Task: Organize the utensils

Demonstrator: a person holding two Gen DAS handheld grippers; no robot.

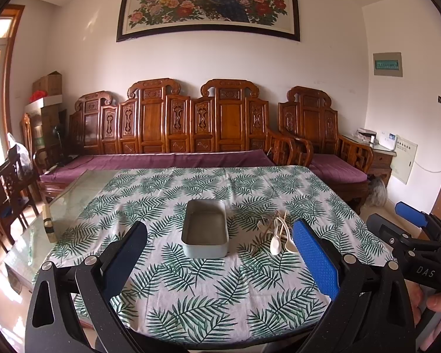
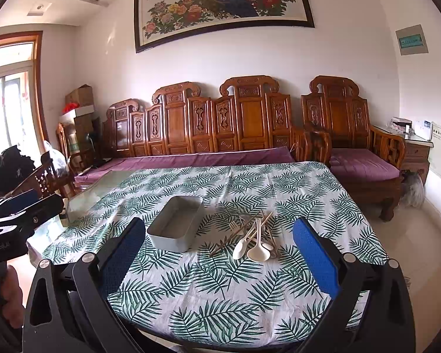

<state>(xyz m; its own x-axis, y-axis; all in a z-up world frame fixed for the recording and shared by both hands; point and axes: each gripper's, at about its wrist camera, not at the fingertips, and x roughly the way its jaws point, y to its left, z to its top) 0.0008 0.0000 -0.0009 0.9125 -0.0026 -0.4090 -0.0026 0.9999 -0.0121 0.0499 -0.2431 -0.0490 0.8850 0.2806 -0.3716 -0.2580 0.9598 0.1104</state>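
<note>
A grey rectangular tin (image 1: pixel 205 228) (image 2: pixel 175 226) sits empty in the middle of the leaf-print tablecloth (image 1: pixel 197 282) (image 2: pixel 220 288). To its right lies a loose pile of utensils (image 1: pixel 275 234) (image 2: pixel 251 236): white spoons, a fork and chopsticks. My left gripper (image 1: pixel 220 247) hovers open above the near half of the table, facing the tin. My right gripper (image 2: pixel 220 245) is open too, held back from the pile with nothing between its fingers. Each gripper shows at the edge of the other's view.
The cloth covers a glass-topped table whose bare glass (image 1: pixel 70 197) shows at the left. Behind it runs a carved wooden sofa (image 1: pixel 173 129) with purple cushions, and an armchair (image 2: pixel 352 135) stands at the right. Wooden chairs (image 1: pixel 6 188) stand at the far left.
</note>
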